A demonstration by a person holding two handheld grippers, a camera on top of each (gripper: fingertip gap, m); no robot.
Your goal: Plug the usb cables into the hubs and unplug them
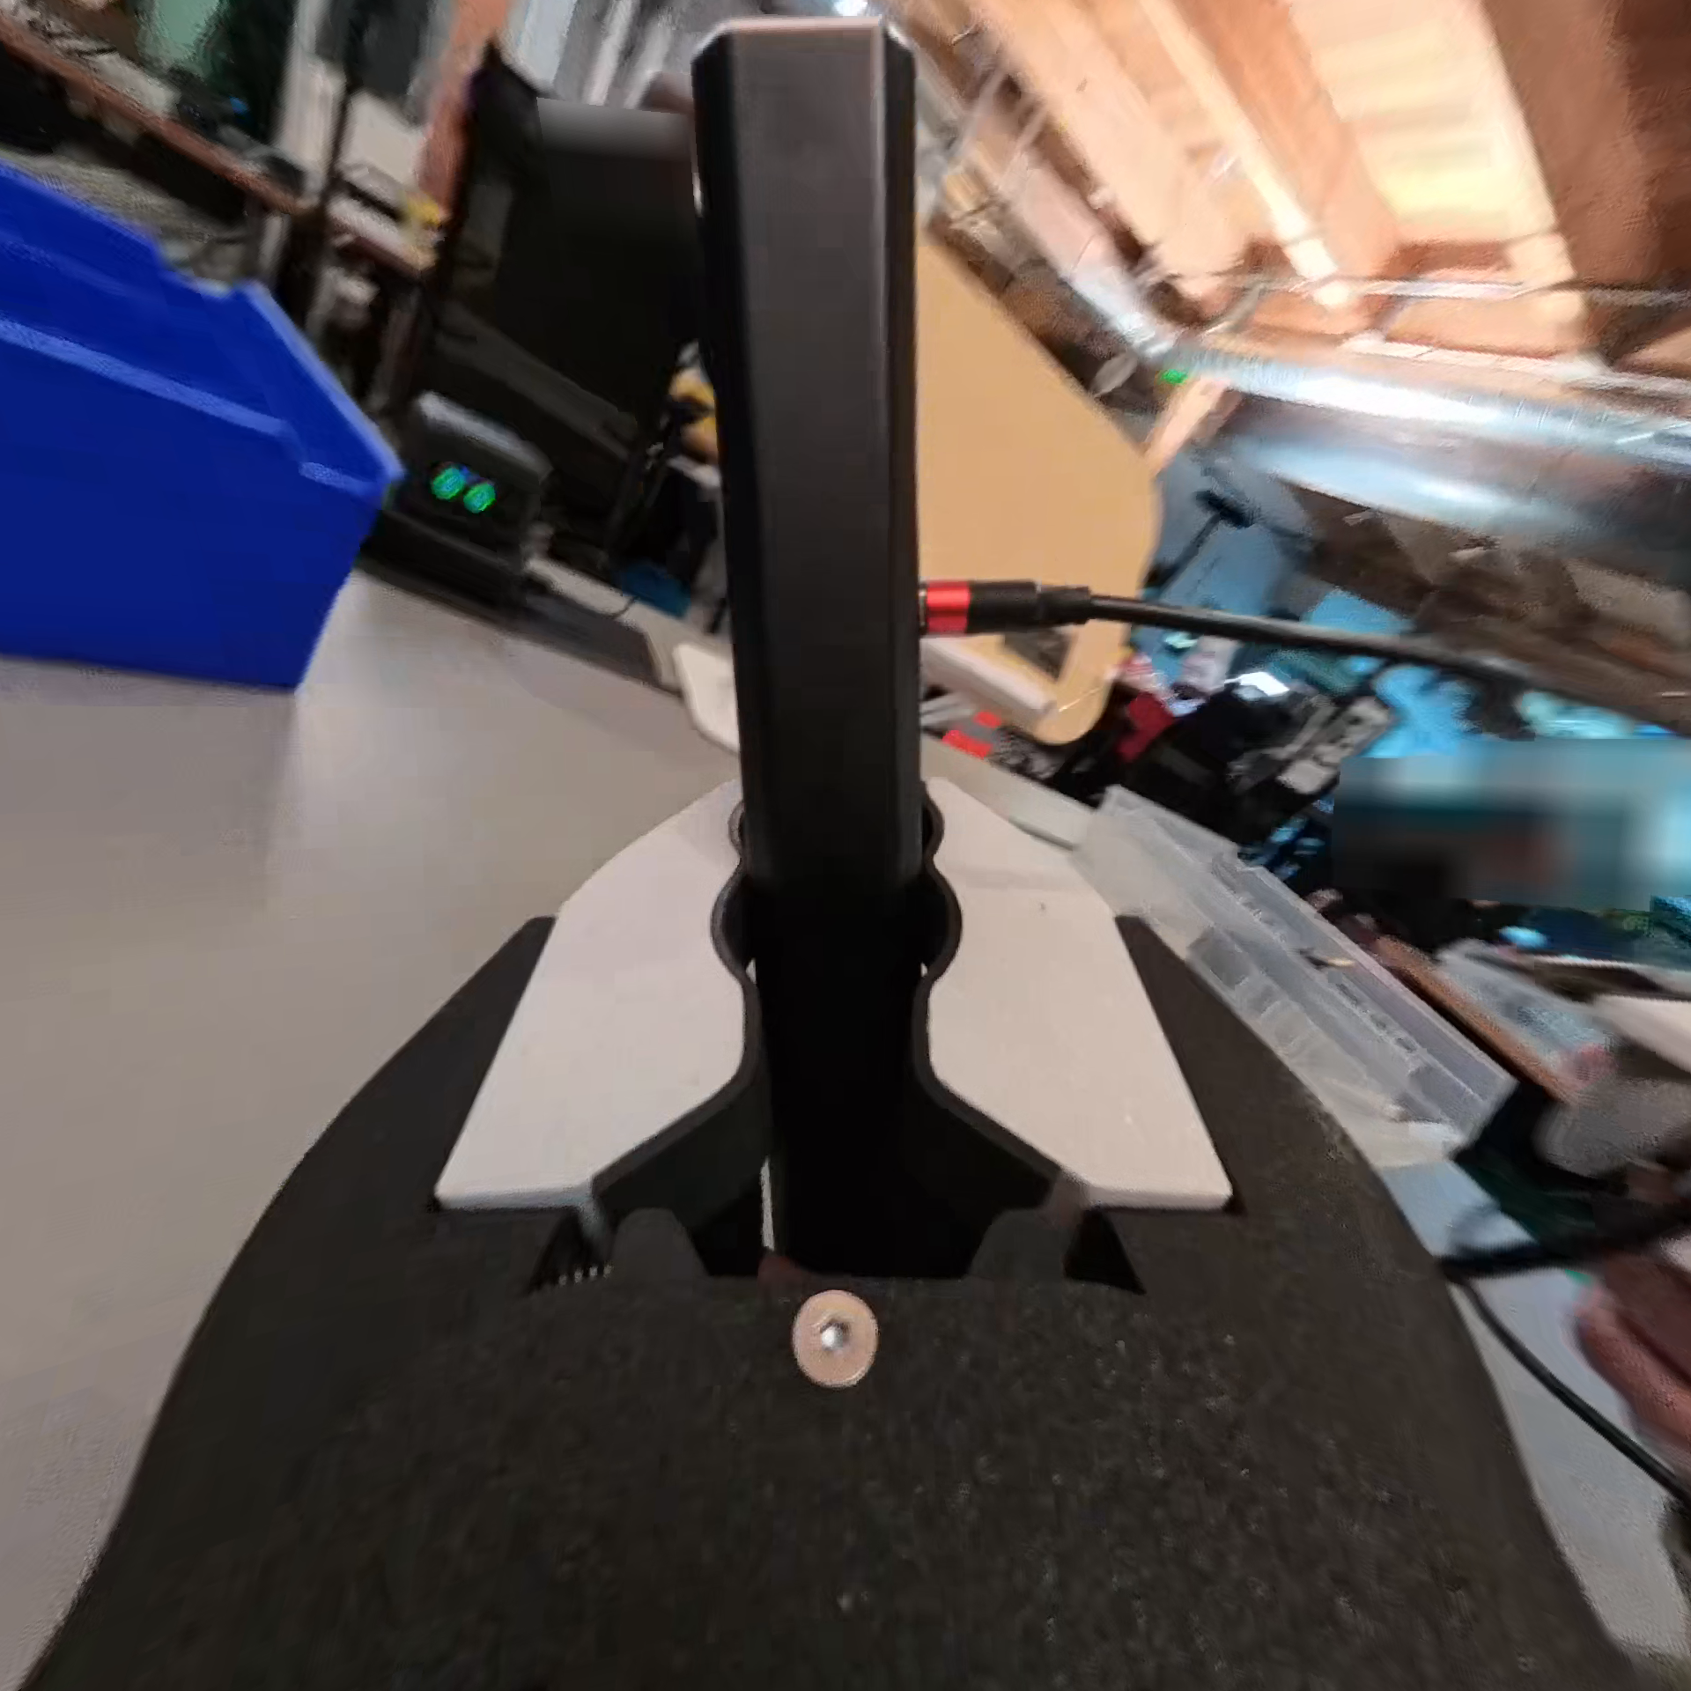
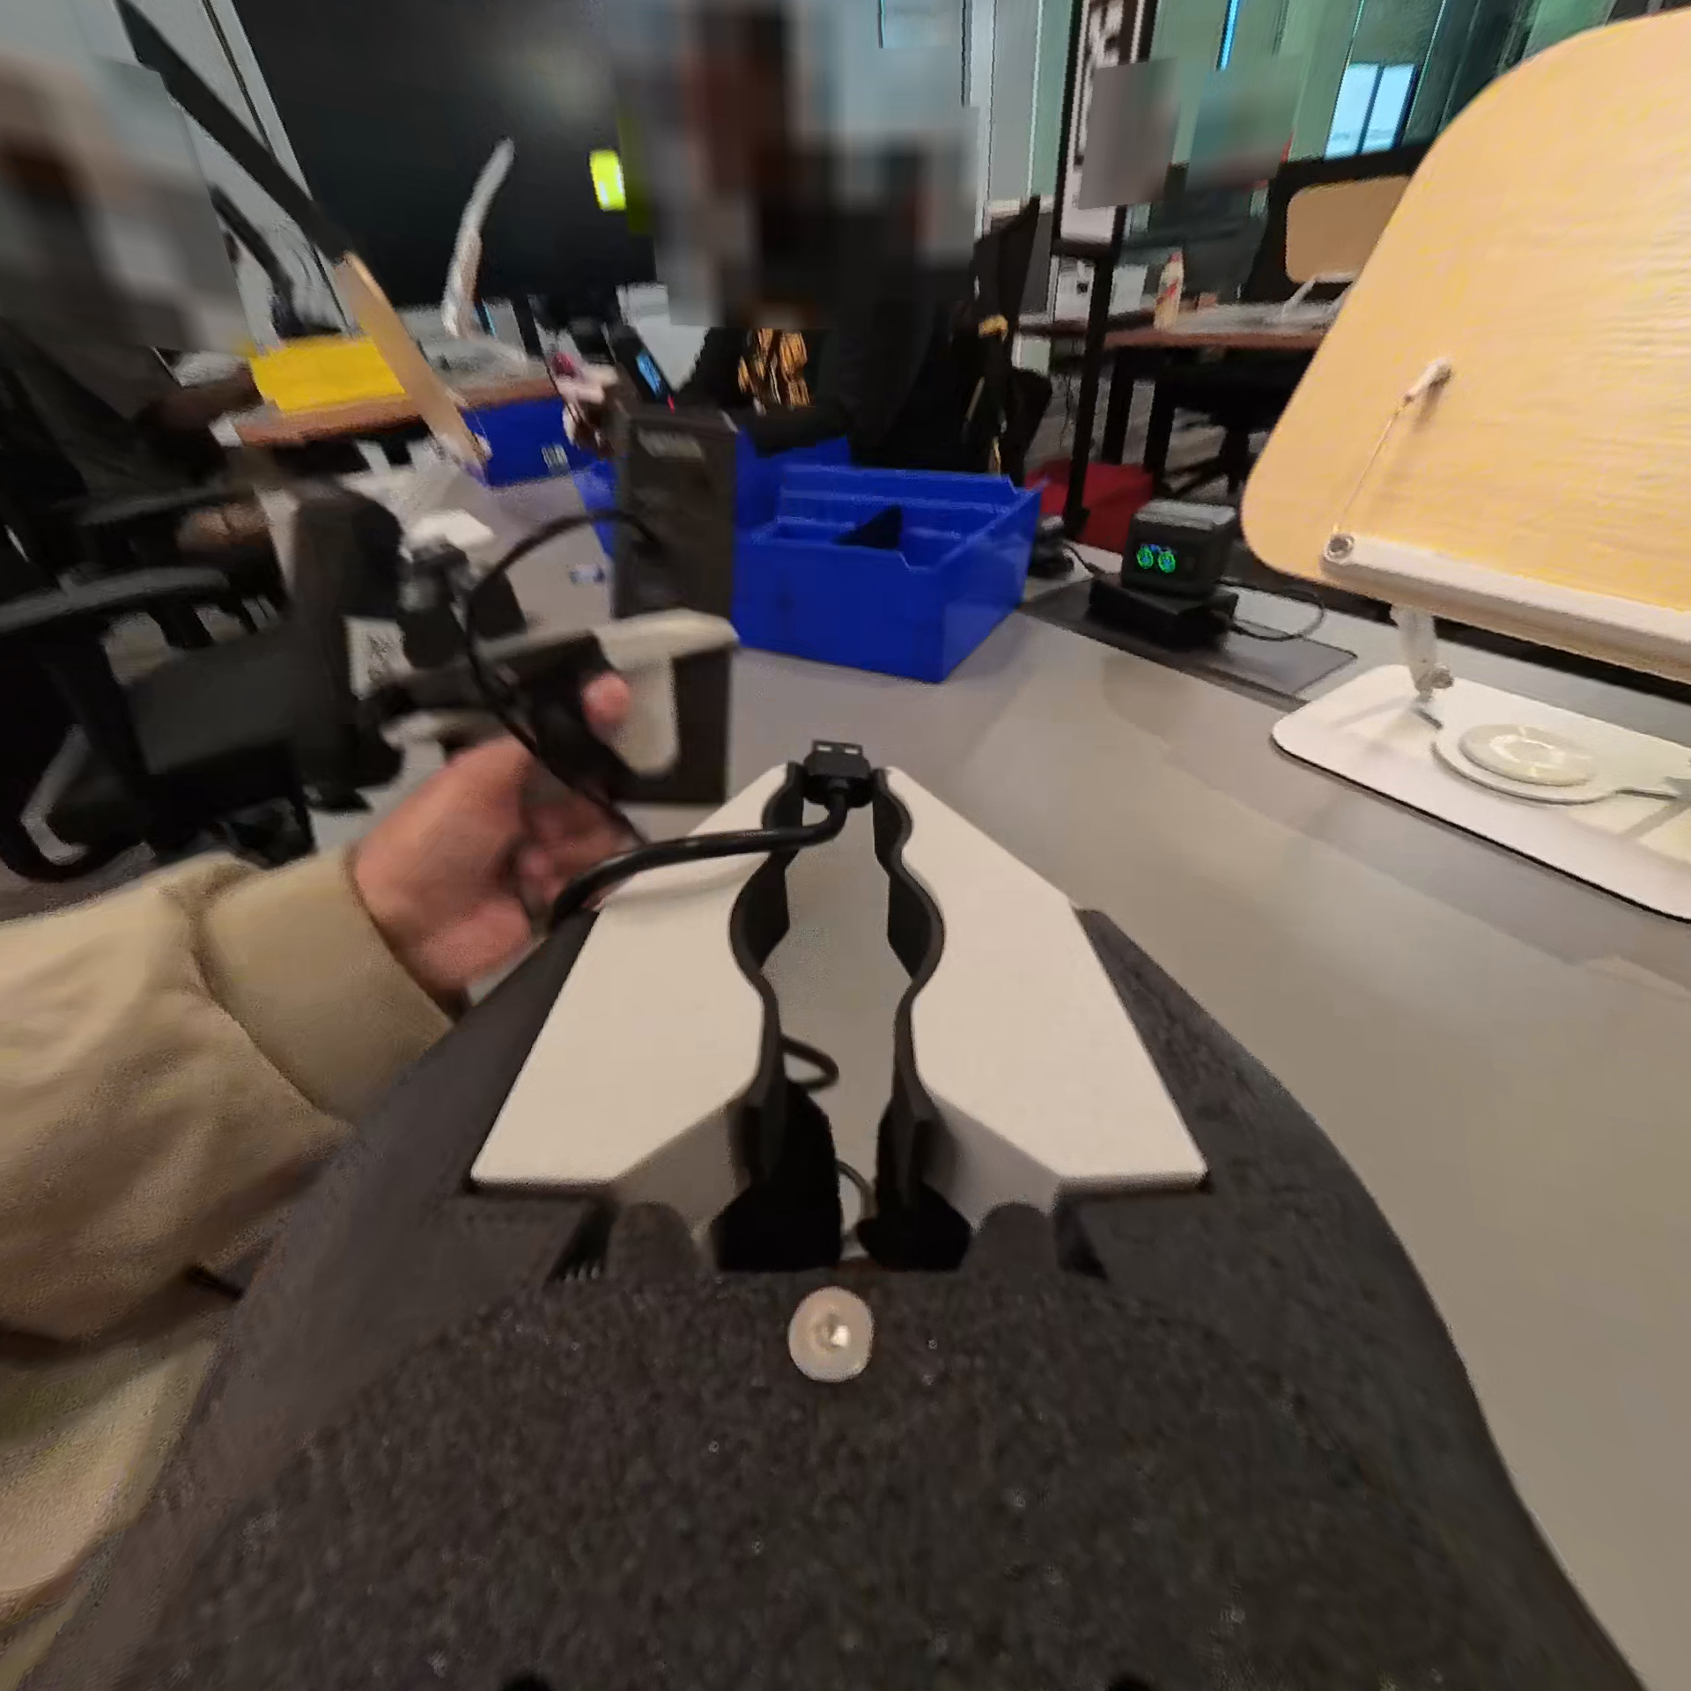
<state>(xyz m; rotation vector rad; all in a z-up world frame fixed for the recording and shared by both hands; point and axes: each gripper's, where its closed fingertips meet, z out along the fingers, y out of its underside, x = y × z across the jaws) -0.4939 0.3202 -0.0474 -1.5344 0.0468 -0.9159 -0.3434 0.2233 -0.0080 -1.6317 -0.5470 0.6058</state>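
The left gripper (image 1: 828, 851) is clamping a tall black hub (image 1: 810, 457) upright — a red-collared cable (image 1: 1007, 608) is sitting plugged into its right side. The right gripper (image 2: 837, 787) is pinching a black USB plug (image 2: 837, 764) at its tips, above the grey table (image 2: 1190, 961) — near a blue bin (image 2: 878, 586).

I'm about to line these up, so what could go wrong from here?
1. The right gripper pinches the USB plug only at its fingertips, so it may twist when pushed.
2. Its cable loops over a finger and could snag.
3. The hub, clamped upright in the left gripper, already carries a red-collared plug whose cable could tug it.
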